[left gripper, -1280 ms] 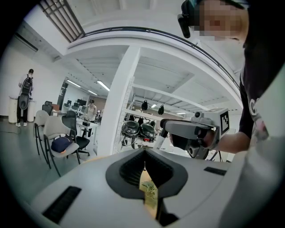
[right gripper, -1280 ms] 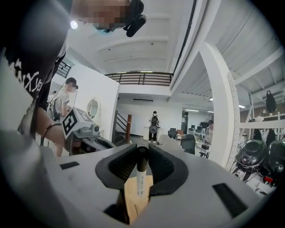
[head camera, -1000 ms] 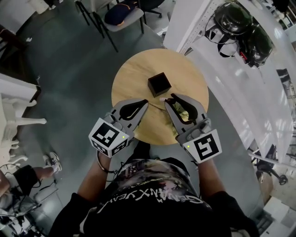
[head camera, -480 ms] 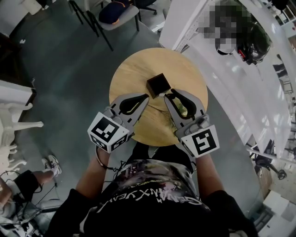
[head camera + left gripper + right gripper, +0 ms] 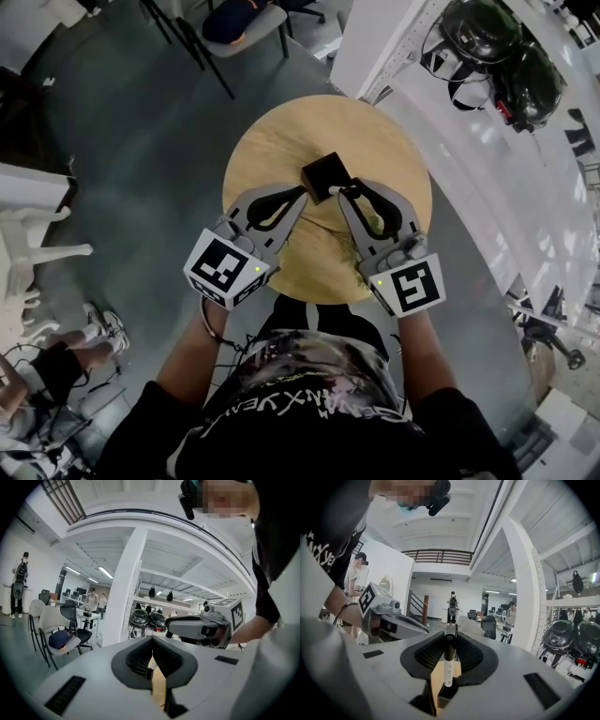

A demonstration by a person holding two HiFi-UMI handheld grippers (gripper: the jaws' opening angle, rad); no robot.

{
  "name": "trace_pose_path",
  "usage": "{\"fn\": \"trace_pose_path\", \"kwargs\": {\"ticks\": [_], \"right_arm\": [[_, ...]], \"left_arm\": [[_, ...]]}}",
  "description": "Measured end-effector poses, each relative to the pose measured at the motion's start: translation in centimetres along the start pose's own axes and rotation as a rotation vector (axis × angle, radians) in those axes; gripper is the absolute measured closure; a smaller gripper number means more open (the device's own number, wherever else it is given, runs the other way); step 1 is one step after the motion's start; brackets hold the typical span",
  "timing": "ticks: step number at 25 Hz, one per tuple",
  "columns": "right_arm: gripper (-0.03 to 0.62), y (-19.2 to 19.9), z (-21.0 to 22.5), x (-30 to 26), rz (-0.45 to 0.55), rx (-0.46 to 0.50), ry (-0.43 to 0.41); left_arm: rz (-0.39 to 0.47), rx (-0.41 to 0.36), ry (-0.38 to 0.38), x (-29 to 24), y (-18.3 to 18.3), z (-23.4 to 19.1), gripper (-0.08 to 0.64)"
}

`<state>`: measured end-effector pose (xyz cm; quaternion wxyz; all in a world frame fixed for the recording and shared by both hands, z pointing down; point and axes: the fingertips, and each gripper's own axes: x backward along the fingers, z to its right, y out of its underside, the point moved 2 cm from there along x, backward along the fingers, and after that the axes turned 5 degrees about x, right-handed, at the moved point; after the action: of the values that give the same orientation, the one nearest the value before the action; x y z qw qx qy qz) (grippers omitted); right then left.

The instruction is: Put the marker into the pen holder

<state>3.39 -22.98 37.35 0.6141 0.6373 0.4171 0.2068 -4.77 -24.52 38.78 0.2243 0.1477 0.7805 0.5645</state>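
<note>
A black square pen holder (image 5: 327, 175) stands near the middle of the round wooden table (image 5: 281, 141). My right gripper (image 5: 345, 191) is shut on a white marker with a black cap (image 5: 448, 667), which stands upright between the pads. The marker's lower end reaches down to the open top of the pen holder (image 5: 445, 696); I cannot tell how deep it sits. My left gripper (image 5: 301, 192) is shut on nothing, its tip just left of the holder. In the left gripper view the pads (image 5: 140, 658) meet at the tip and the right gripper's body (image 5: 197, 627) shows beyond.
A chair with a dark cap on its seat (image 5: 242, 23) stands behind the table. A white rack with black helmets (image 5: 487, 47) runs along the right. Someone's feet (image 5: 98, 328) show on the floor at the left.
Both grippers have moved forward across the table to the pen holder. The marker in the right gripper now hangs at the holder's opening.
</note>
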Motion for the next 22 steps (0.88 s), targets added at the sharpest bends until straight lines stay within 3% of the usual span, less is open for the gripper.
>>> {"fn": "trace_pose_path", "kwargs": {"ticks": [4,15,22], "right_arm": [[0.509,0.6,1.1,-1.4,0.066,-0.012,0.019],[0.509,7.0,1.8,-3.9,-0.030,-0.051,-0.038],[0.509,8.7,2.7,-5.9,0.031,-0.055,-0.027]], "left_arm": [[-0.002,-0.005,-0.020,-1.1,1.0,-0.9,0.540],[-0.046,0.014,-0.066,-3.7,4.6,-2.7,0.540],[-0.063,0.036,-0.084,-5.1,6.5,-3.2,0.540]]}}
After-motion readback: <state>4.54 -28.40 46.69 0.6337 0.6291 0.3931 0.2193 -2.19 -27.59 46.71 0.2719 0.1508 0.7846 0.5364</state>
